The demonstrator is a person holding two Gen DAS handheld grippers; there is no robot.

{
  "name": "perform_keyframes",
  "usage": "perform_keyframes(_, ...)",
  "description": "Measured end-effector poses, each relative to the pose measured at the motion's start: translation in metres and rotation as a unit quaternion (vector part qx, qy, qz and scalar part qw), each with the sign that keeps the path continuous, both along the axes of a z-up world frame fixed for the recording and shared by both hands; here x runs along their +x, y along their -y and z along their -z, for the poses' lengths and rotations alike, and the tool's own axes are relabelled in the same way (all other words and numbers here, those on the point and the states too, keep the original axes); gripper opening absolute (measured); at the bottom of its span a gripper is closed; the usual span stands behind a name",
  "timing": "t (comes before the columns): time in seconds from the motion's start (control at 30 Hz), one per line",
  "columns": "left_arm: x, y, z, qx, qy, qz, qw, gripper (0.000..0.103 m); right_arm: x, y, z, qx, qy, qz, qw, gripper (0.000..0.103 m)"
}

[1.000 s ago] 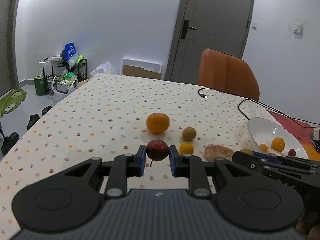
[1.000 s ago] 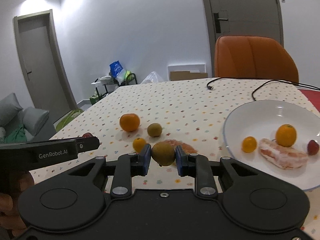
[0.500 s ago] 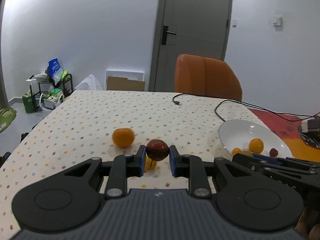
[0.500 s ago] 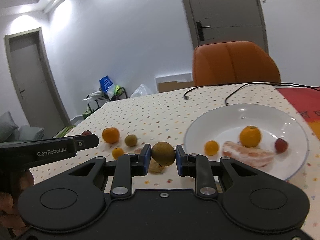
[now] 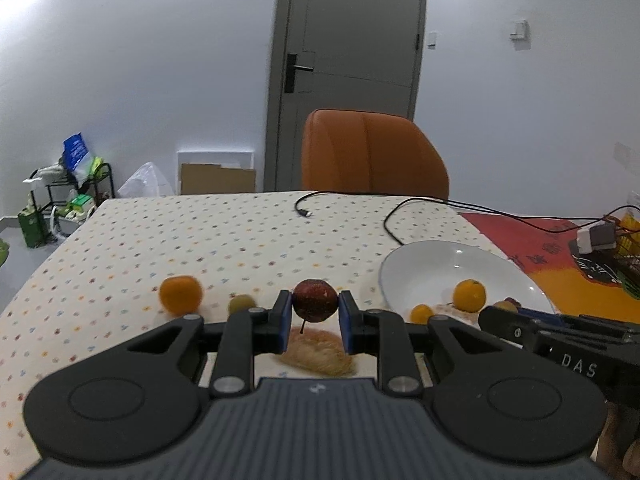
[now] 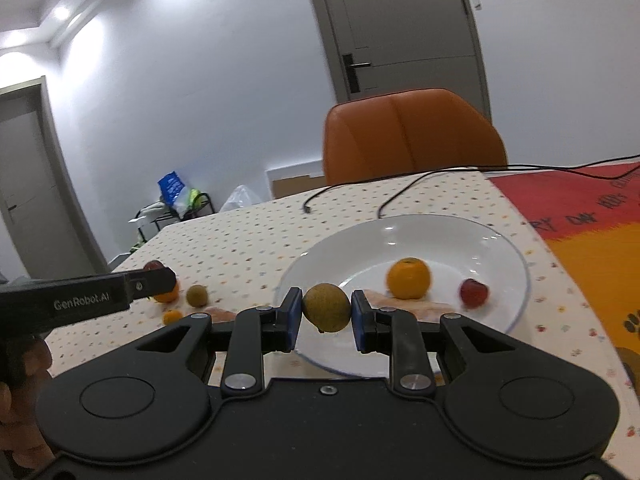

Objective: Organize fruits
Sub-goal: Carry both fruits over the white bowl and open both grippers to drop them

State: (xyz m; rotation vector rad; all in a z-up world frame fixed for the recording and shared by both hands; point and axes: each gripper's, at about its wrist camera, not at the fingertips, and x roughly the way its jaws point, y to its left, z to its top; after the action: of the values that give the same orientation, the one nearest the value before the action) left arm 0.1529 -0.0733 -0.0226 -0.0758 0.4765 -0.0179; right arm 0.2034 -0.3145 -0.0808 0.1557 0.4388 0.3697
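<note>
Hanging clear of the dotted tablecloth (image 5: pixel 168 240), a dark red fruit (image 5: pixel 314 305) sits pinched in the left gripper (image 5: pixel 314 320), while a brown-green kiwi (image 6: pixel 326 307) is clamped in the right gripper (image 6: pixel 326 322) over the white plate's (image 6: pixel 500 248) near rim; the plate holds an orange (image 6: pixel 409 278), a small red fruit (image 6: pixel 473 292) and a peeled segment
</note>
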Motion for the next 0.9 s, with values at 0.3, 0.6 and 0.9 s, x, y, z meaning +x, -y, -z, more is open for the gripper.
perform_keyframes(0.3,0.012,0.025,0.0,0.005,0.002,0.031,0.9995,0.023,0.006,0.024,0.005,-0.001,-0.003,0.031,1.0,0.024)
perform_keyframes(0.6,0.024,0.049,0.001,0.013,0.0,0.058,0.9982,0.023,0.008,0.05,0.007,0.011,0.001,0.068,0.998,0.024)
perform_keyframes(0.9,0.029,0.074,0.006,0.025,-0.007,0.081,0.9964,0.023,0.007,0.069,0.014,0.023,-0.005,0.086,0.996,0.032)
